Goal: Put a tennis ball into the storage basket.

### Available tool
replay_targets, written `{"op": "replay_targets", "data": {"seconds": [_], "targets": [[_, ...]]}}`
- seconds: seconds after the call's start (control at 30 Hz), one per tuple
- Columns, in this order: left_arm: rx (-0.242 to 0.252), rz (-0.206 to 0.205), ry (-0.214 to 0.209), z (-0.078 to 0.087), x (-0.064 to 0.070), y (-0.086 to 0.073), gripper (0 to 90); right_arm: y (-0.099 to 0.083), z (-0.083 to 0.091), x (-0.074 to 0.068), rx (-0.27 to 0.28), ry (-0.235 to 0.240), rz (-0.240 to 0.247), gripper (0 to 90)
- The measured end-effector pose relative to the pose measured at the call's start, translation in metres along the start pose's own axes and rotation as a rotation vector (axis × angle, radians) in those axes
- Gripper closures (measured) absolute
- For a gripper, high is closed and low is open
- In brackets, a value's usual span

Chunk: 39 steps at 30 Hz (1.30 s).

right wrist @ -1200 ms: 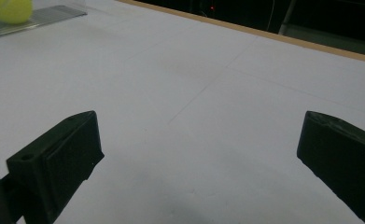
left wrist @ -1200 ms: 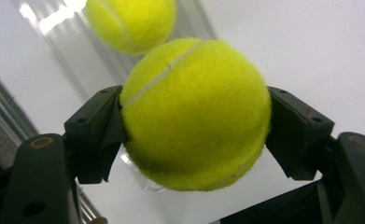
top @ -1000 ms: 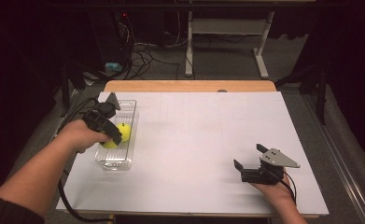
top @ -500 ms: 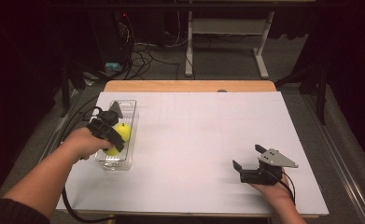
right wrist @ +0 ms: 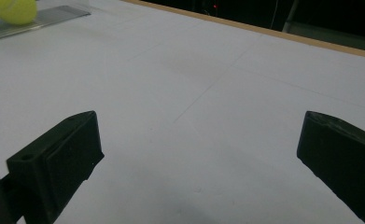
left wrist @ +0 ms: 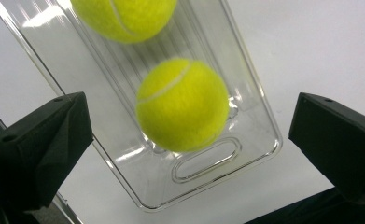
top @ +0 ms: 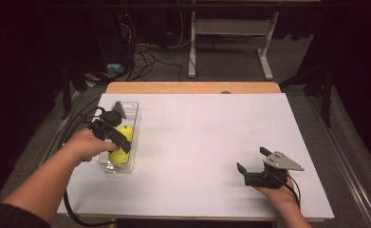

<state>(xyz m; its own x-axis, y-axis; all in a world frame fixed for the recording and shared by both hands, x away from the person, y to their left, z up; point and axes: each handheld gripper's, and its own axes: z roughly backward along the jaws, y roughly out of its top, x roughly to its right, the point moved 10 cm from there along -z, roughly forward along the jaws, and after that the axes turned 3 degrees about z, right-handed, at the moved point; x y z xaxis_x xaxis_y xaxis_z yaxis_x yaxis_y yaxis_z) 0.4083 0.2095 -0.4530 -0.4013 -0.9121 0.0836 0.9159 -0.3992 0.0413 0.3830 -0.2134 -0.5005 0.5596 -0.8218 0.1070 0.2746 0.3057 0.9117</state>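
left gripper view: clear tray (left wrist: 259,116) holds two tennis balls (left wrist: 182,105) | left gripper (left wrist: 189,140) fingers apart | right gripper (right wrist: 199,154) fingers apart

Both hand-held grippers are black. The right hand-held gripper (top: 252,160) carries a grey three-cornered plate on top and has blocky black jaws with small screw holes. The left hand-held gripper (top: 120,137) trails a thick black cable. A dark sleeve (top: 12,217) covers the left forearm.

Two yellow tennis balls (left wrist: 182,105) – clear tray (left wrist: 259,116)
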Motion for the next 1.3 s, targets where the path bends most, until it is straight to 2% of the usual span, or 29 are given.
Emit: {"op": "replay_targets", "data": {"seconds": [0.17,0.37,0.7,0.9,1.03,1.1,1.23,1.3], "targets": [[0.034,-0.024,-0.024,0.003,0.012,0.007,0.6,0.0,0.0,0.0,0.0,0.003,-0.001,0.0],[0.042,-0.077,-0.035,-0.002,0.034,0.015,0.5,0.0,0.0,-0.001,0.0,0.004,0.005,0.0],[0.055,-0.182,-0.072,-0.012,0.088,0.033,0.1,-0.001,-0.001,-0.002,-0.006,0.005,0.005,0.0],[0.062,-0.23,-0.098,-0.019,0.114,0.039,0.0,-0.001,-0.001,-0.003,-0.005,0.009,0.011,0.0],[0.083,-0.254,-0.115,-0.026,0.126,0.043,0.0,-0.001,-0.001,-0.003,-0.006,0.008,0.01,0.0],[0.115,-0.258,-0.116,-0.03,0.13,0.045,0.0,-0.001,-0.001,-0.003,-0.005,0.01,0.01,0.0],[0.151,-0.262,-0.111,-0.041,0.134,0.047,0.0,-0.001,-0.001,-0.004,-0.003,0.01,0.01,0.0],[0.186,-0.259,-0.114,-0.045,0.134,0.049,0.0,-0.001,-0.001,-0.004,-0.004,0.013,0.01,0.0]]}}
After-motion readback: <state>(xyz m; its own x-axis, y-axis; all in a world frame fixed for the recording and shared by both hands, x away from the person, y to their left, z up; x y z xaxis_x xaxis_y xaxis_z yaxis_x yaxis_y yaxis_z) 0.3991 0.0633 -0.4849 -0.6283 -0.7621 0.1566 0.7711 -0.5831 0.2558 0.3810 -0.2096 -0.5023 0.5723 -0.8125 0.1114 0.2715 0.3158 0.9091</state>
